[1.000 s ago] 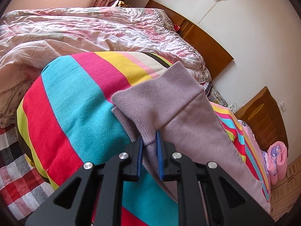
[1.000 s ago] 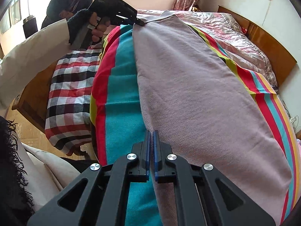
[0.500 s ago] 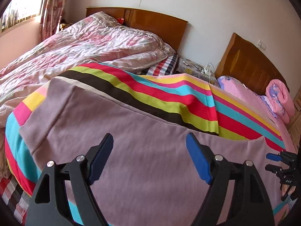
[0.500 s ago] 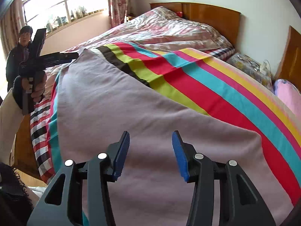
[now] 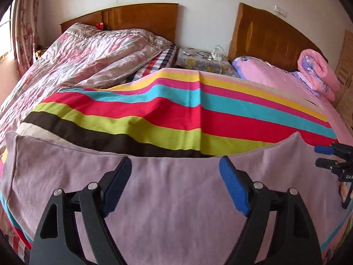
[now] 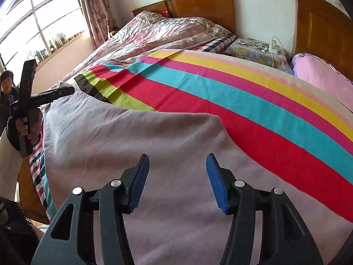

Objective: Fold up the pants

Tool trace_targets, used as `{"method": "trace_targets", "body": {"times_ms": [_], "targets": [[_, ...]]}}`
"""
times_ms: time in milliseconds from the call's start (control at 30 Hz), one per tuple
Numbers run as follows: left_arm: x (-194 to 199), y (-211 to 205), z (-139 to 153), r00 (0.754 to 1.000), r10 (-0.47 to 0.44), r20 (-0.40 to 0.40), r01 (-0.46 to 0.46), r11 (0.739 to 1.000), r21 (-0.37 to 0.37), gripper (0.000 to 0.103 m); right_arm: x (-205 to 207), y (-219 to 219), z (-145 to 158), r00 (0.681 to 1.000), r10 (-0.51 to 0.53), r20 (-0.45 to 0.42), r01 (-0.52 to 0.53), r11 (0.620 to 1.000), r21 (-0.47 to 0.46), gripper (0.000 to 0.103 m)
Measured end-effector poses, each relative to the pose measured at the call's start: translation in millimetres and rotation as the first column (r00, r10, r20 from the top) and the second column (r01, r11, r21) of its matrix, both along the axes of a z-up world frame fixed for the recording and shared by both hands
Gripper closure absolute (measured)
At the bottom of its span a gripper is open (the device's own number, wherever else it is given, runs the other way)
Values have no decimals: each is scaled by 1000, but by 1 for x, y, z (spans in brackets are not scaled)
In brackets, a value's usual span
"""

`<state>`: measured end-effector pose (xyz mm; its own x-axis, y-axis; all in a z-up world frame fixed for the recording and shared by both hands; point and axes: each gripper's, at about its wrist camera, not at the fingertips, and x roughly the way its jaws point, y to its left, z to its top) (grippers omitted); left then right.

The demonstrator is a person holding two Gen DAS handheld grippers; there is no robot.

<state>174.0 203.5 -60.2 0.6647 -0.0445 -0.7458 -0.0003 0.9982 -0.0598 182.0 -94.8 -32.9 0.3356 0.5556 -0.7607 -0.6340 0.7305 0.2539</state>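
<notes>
The mauve pants (image 5: 172,190) lie flat along the near edge of the striped bed cover (image 5: 176,114). My left gripper (image 5: 175,170) is open and empty, held just above the cloth's middle. My right gripper (image 6: 177,167) is open and empty above the pants (image 6: 136,145) near their right end. The right gripper also shows at the right edge of the left wrist view (image 5: 331,158). The left gripper, in a gloved hand, shows at the left of the right wrist view (image 6: 42,98).
A crumpled floral quilt (image 5: 88,57) lies on the far left of the bed. A bedside table with cables (image 5: 203,59) stands between two wooden headboards (image 5: 271,35). A pink rolled quilt (image 5: 317,72) sits far right. A person (image 6: 7,88) stands by the window.
Both grippers were shut on the pants' edge a second ago. They have let go, opened wide and turned to face the headboards, with the pants left flat.
</notes>
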Motion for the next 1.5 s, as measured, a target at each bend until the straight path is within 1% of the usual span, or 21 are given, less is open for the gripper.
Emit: {"method": "trace_targets", "body": {"times_ms": [67, 100, 133, 200, 233, 300, 367, 467, 567, 633, 733, 833, 967, 1033, 1133, 1200, 1267, 1300, 1367, 1433, 1500], "targets": [[11, -38, -16, 997, -67, -43, 69, 996, 59, 18, 21, 20, -18, 999, 26, -47, -29, 997, -68, 35], [18, -50, -29, 994, -71, -80, 79, 993, 93, 18, 32, 22, -28, 999, -14, -50, 7, 991, -137, 37], [26, -55, -44, 991, -54, -123, 68, 991, 114, 18, 35, 16, -26, 999, -18, -37, 14, 995, -96, 39], [34, -51, -62, 989, 24, -144, -6, 992, 122, 12, 36, -4, -15, 991, -137, -12, 135, 988, -76, 39], [35, -49, -62, 987, 70, -144, -53, 992, 119, 13, 31, -16, -7, 976, -216, 29, 218, 969, -117, 38], [29, -59, -50, 986, 119, -118, -103, 986, 134, 15, 7, -48, 10, 963, -259, 78, 266, 960, -91, 36], [13, -85, -31, 997, 57, -45, -53, 995, 86, 13, -25, -84, 21, 959, -274, 73, 276, 961, -25, 28], [-9, -145, -21, 992, -124, 4, 124, 990, 60, 5, -69, -131, 15, 955, -294, 31, 295, 955, -32, 24], [-17, -202, -41, 965, -259, -45, 263, 959, 110, 5, -98, -171, -3, 940, -340, -11, 338, 937, -84, 24], [-12, -223, -66, 960, -261, -104, 276, 945, 174, 4, -106, -198, -17, 919, -392, -32, 388, 916, -99, 26], [-5, -220, -71, 974, -185, -127, 203, 968, 150, 2, -118, -226, -9, 898, -437, -57, 439, 898, 38, 33], [-10, -206, -60, 989, -86, -119, 102, 985, 138, 4, -146, -237, 18, 860, -509, 33, 505, 859, 87, 28], [-48, -224, -30, 987, -161, -25, 163, 983, 83, 3, -198, -233, 28, 900, -433, 55, 410, 882, 232, 28], [-72, -253, -24, 969, -247, 15, 244, 966, 88, 3, -220, -224, 20, 931, -362, 52, 334, 900, 279, 28], [-95, -298, -31, 935, -354, 31, 348, 929, 125, 3, -227, -208, 0, 942, -336, 1, 321, 899, 296, 28], [-102, -322, -47, 918, -397, -14, 392, 898, 199, 3, -227, -203, -17, 936, -347, -53, 349, 905, 244, 27], [-106, -334, -68, 908, -413, -70, 416, 870, 264, 3, -237, -212, -27, 930, -363, -61, 363, 881, 304, 28], [-108, -330, -70, 911, -411, -38, 407, 879, 249, 2, -241, -219, -29, 924, -372, -88, 378, 861, 341, 27], [-105, -323, -70, 916, -397, -62, 401, 895, 195, 2, -251, -229, -26, 912, -399, -97, 405, 839, 364, 27], [-101, -318, -69, 921, -384, -70, 390, 904, 177, 2, -264, -239, -16, 898, -438, -35, 417, 824, 384, 26], [-102, -320, -72, 919, -388, -69, 394, 899, 194, 1, -272, -255, -8, 862, -506, 4, 457, 781, 426, 25]]}}
